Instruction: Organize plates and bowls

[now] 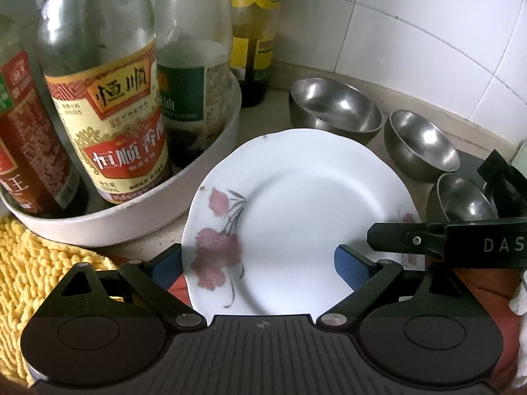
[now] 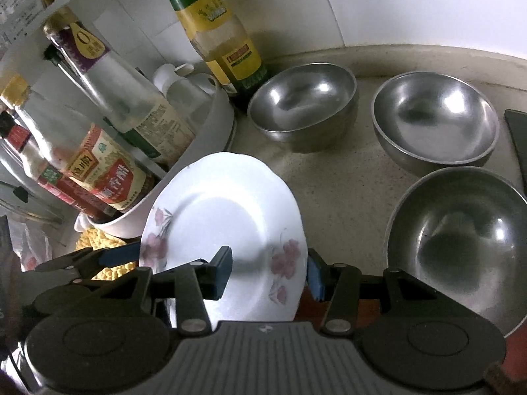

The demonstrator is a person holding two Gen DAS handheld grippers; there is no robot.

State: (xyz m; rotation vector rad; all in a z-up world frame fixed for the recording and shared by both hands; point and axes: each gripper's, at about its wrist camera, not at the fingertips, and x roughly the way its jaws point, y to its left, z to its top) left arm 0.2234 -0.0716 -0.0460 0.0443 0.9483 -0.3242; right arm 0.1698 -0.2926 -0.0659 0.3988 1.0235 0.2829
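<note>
We've got the white flowered ceramic plate (image 1: 296,217) w/ both tools: left tool (image 1: 260,263) wide across it, grip unclear; right tool (image 2: 268,271) half-closed astride its rim. Stiff, glazed, slippery, breakable — take by rim.

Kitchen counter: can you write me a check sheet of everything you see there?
Surface: speckled beige counter.
Job's things: flowered white plate, tilted; three steel bowls, upright, empty, apart.
Clutter: sauce bottles standing in a white tub; yellow cloth beside it.
Grippers: left hand-held gripper and right hand-held gripper each clamp one side of the plate.
Cables: nothing seen.
Surroundings: white tile wall.
</note>
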